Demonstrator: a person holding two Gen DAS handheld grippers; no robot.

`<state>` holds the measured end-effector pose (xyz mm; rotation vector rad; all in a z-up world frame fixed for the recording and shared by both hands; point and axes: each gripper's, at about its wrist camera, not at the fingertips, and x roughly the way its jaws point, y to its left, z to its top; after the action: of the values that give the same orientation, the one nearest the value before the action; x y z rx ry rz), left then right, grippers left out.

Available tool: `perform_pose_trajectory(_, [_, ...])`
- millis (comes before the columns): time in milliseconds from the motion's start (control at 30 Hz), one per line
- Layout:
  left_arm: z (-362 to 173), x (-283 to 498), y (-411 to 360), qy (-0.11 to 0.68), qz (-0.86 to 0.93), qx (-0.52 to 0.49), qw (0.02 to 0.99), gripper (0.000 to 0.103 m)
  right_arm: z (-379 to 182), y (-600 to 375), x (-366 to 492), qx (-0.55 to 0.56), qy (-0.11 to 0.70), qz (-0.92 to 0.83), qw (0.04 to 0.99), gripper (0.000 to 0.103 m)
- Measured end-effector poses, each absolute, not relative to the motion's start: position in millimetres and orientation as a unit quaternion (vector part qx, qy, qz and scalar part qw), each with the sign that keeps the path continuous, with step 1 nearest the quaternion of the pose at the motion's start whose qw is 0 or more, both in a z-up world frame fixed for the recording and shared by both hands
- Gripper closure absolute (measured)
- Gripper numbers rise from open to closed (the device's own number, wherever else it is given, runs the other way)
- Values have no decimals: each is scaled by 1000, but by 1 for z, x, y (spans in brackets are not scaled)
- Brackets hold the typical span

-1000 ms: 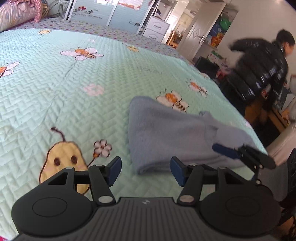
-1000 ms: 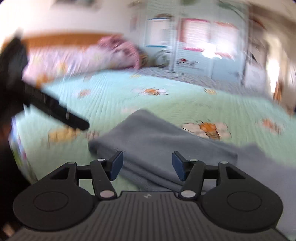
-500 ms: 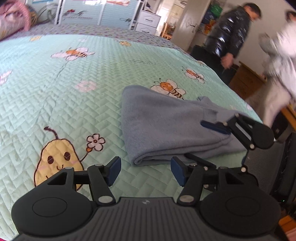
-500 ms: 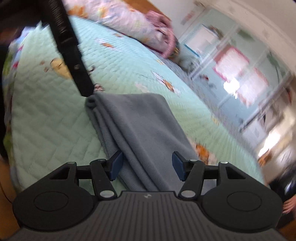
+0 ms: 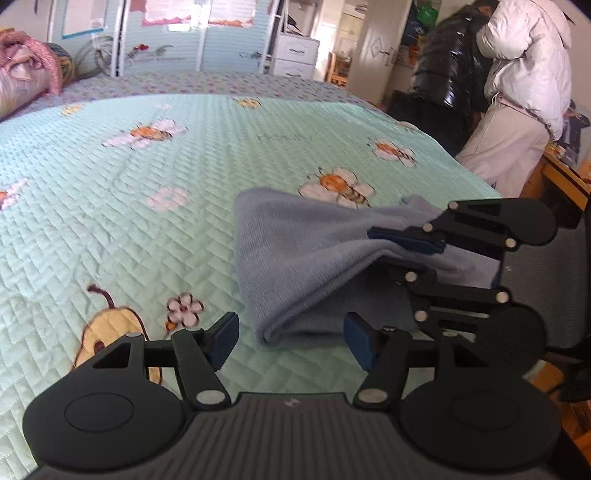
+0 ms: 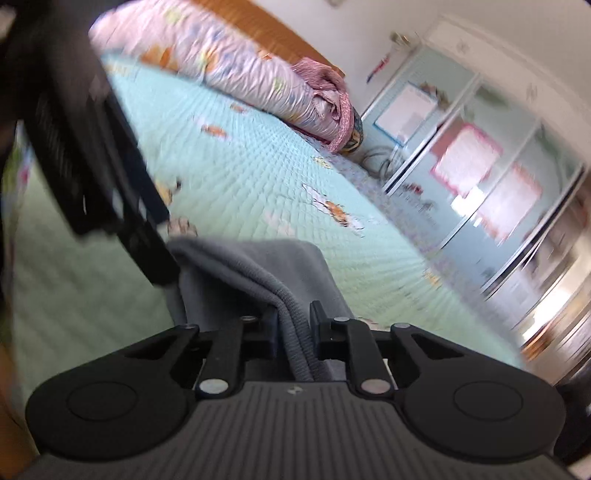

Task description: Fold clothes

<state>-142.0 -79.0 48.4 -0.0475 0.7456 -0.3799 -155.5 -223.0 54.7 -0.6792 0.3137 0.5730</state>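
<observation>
A folded grey-blue garment (image 5: 306,254) lies near the bed's right edge on the green quilt (image 5: 147,206). My left gripper (image 5: 291,338) hovers open just in front of the garment's near folded corner, nothing between its blue pads. My right gripper (image 5: 399,254) comes in from the right and is shut on the garment's right edge, lifting it a little. In the right wrist view the right gripper (image 6: 293,332) pinches the ribbed grey fabric (image 6: 258,269) between its fingers, and the left gripper (image 6: 92,158) shows as a dark blurred shape at left.
Two people (image 5: 491,81) in puffy jackets stand beyond the bed's right side by a wooden desk (image 5: 557,177). A rolled pink duvet (image 6: 236,70) lies at the headboard. Wardrobe doors (image 5: 162,33) and a drawer unit (image 5: 295,55) line the far wall.
My right gripper has closed on the garment's right edge and raised it slightly. The left gripper stayed open near the front corner. A person in white came into view beside the other.
</observation>
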Motion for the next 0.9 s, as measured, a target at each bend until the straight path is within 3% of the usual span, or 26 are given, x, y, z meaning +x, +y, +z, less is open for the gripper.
perform_pose_trajectory(433, [35, -118, -100, 324, -89, -9, 942, 36, 69, -237, -135, -209, 206, 292, 910, 89])
perform_pose_trajectory(567, [33, -123, -88, 321, -54, 15, 945, 18, 60, -233, -138, -224, 213, 285, 907, 92])
perform_pose_trajectory(733, [28, -131, -85, 310, -38, 100, 945, 9, 50, -228, -143, -237, 223, 279, 904, 93])
perform_pose_trajectory(900, [16, -134, -90, 324, -47, 172, 929, 8, 40, -228, -148, -223, 238, 278, 904, 93])
